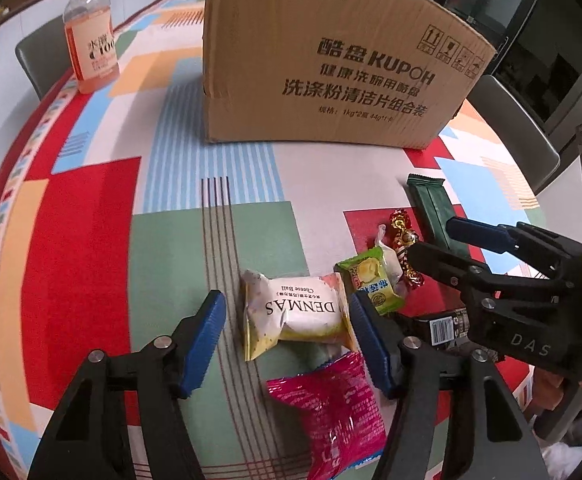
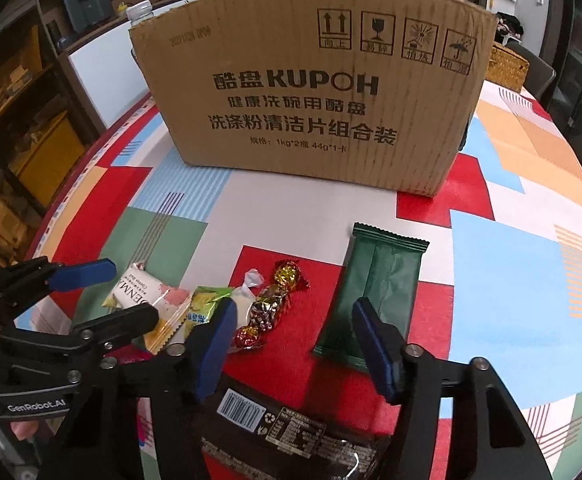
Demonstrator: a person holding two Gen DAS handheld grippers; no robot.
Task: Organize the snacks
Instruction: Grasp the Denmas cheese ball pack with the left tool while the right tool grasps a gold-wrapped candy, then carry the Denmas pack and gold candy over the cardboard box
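Snacks lie in a cluster on the patterned tablecloth before a tall cardboard box point(image 1: 331, 60) point(image 2: 311, 100). My left gripper point(image 1: 289, 340) point(image 2: 131, 292) is open, its blue pads either side of a white DENMAS packet point(image 1: 295, 316) point(image 2: 147, 292); the left pad stands clear of it. A pink packet point(image 1: 335, 408) lies just below. My right gripper point(image 2: 295, 348) point(image 1: 435, 240) is open over red cloth, between foil-wrapped candies point(image 2: 275, 304) point(image 1: 405, 248) and a dark green bar point(image 2: 375, 288) point(image 1: 435, 208). A green-yellow packet point(image 2: 207, 300) point(image 1: 371, 280) and a dark barcoded packet point(image 2: 291, 428) point(image 1: 447, 326) lie close by.
A bottle of pink drink point(image 1: 91, 40) stands at the far left of the table point(image 1: 91, 240). Grey chairs point(image 1: 507, 128) sit at the table's edges. A wicker basket point(image 2: 507, 64) is behind the box on the right. Shelving lines the left wall.
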